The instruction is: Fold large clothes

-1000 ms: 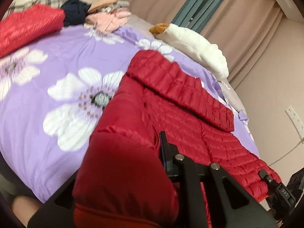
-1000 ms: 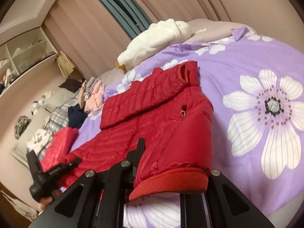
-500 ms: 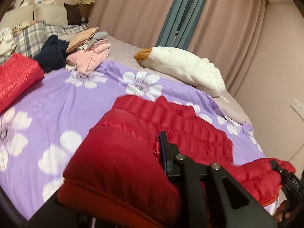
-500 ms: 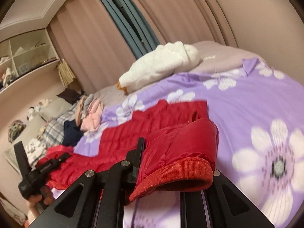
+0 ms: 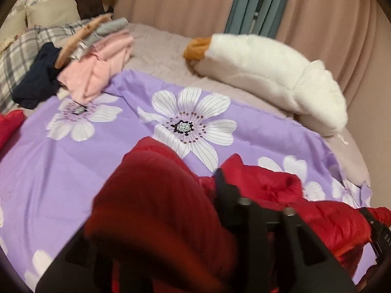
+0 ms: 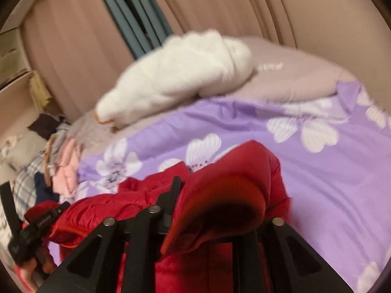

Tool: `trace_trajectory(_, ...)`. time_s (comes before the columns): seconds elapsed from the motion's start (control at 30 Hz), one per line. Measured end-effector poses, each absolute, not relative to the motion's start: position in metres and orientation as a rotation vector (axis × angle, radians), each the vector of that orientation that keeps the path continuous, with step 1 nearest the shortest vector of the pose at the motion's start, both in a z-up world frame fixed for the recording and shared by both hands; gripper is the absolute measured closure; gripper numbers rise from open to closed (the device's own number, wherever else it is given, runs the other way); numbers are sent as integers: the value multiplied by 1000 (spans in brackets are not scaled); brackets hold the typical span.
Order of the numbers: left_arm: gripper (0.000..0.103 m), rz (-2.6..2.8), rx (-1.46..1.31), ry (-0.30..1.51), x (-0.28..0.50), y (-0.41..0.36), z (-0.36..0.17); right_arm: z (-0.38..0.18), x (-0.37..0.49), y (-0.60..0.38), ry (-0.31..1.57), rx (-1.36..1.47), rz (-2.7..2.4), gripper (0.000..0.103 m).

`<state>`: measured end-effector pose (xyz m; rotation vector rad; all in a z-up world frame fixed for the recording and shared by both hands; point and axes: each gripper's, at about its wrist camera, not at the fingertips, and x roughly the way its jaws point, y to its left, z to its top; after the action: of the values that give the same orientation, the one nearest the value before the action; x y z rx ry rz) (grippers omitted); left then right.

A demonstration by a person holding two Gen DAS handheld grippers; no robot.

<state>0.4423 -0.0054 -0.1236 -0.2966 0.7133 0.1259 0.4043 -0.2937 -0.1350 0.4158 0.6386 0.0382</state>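
The left tool (image 5: pixel 171 219) has just been opening, red jacket (image 5: pixel 330 222) hem between its jaws, grip unclear; its view alone shows a pink pile (image 5: pixel 97 70); the right tool (image 6: pixel 220 210), likewise opening, has the cuff, grip unclear, above the bed (image 6: pixel 330 183).

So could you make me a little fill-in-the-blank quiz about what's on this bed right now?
1. The jacket draped over both jaws is ____ in colour.
2. The bedspread is purple with white ____ printed on it.
3. The plush toy lying near the curtains is mostly ____.
4. Beside the navy garment lies a folded ____ one.

Missing words: red; flowers; white; pink
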Motion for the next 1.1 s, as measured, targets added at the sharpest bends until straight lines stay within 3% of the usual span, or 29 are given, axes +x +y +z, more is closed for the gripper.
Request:
trace_trajectory(0.07, 51, 123, -381, 679, 445, 13, -129, -138, 411, -291, 603, 407, 61, 62)
trace_trajectory(0.13, 21, 147, -402, 573, 438, 22, -124, -141, 414, -285, 560, 378, 70, 44)
trace_trajectory(0.2, 2, 240, -343, 430, 428, 28, -116, -143, 421, -282, 558, 373, 63, 26)
trace_trajectory(0.37, 11, 186, -203, 480, 436, 22, -120, -140, 422, -281, 486, 382, 48, 23)
trace_trajectory(0.5, 9, 149, -330, 414, 424, 33, -113, -121, 418, -278, 405, 271, -33, 6)
trace_trajectory(0.6, 4, 143, -411, 418, 429, 38, -103, -114, 422, -275, 409, 197, -52, 6)
trace_trajectory(0.67, 6, 141, -361, 522, 446, 32, -104, -118, 427, -277, 431, 210, -48, 6)
trace_trajectory(0.8, 12, 186, -257, 556, 451, 26, -120, -131, 427, -290, 468, 315, -42, 6)
trace_trajectory(0.9, 32, 191, -233, 589, 454, 25, -133, -139, 427, -298, 487, 363, -47, 6)
trace_trajectory(0.97, 48, 185, -234, 604, 457, 24, -142, -144, 426, -300, 495, 366, -51, 14)
trace_trajectory(1.03, 61, 183, -216, 631, 460, 22, -151, -149, 430, -297, 534, 341, -64, 33)
trace_trajectory(1.1, 66, 191, -179, 652, 465, 16, -159, -154, 436, -296, 573, 331, -61, 51)
